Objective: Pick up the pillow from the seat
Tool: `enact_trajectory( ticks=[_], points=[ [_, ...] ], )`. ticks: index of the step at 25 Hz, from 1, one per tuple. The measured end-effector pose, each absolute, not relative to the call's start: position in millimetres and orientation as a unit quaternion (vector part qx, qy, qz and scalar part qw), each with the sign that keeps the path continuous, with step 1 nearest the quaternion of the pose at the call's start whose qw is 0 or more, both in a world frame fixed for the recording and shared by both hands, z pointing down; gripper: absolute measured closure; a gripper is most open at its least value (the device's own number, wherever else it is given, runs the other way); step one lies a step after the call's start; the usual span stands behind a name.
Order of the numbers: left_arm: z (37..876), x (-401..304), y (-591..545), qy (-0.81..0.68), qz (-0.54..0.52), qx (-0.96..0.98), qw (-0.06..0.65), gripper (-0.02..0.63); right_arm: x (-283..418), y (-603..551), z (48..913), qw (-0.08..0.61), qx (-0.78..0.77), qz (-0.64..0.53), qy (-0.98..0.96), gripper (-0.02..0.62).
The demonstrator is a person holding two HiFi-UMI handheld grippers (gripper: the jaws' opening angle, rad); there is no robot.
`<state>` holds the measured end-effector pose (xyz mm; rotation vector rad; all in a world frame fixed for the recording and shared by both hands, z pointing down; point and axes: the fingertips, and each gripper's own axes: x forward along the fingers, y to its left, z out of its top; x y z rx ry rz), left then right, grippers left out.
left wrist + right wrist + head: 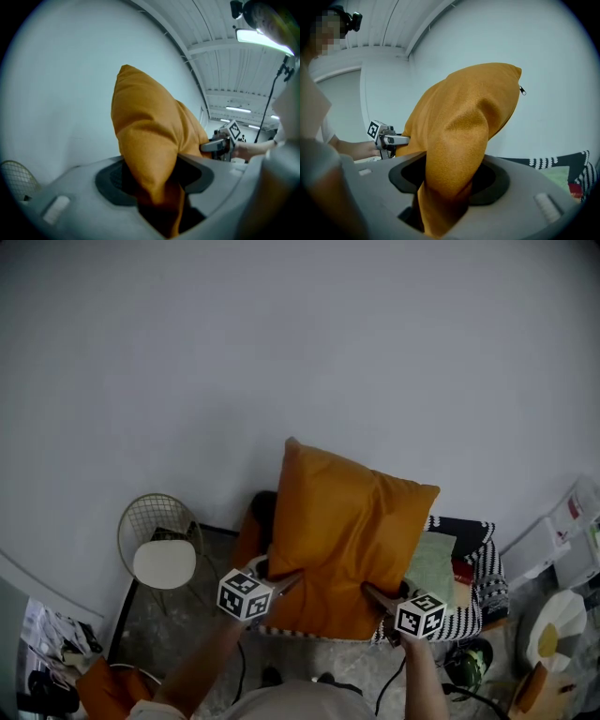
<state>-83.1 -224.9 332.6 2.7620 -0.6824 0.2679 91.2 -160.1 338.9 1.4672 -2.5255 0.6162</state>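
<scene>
as the soft orange fabric pillow (349, 535) looks light and squashy, your left gripper (287, 583) and right gripper (375, 594) clamp bunched lower corners.

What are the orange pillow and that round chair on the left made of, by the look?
Pillow: likely matte, suede-like fabric; fine grain, soft folds where pinched, a zipper pull. Chair: thin metal wire back, by its open grid; smooth pale seat pad, material unclear.
</scene>
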Motion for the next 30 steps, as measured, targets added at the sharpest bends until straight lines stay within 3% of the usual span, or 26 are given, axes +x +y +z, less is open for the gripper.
enact_trajectory(
  ticks=[30],
  points=[
    [316,-16,-181,-0.264,0.089,0.953,0.118,0.374,166,-128,326,0.066,0.465,0.175,-0.865,0.348]
  ],
)
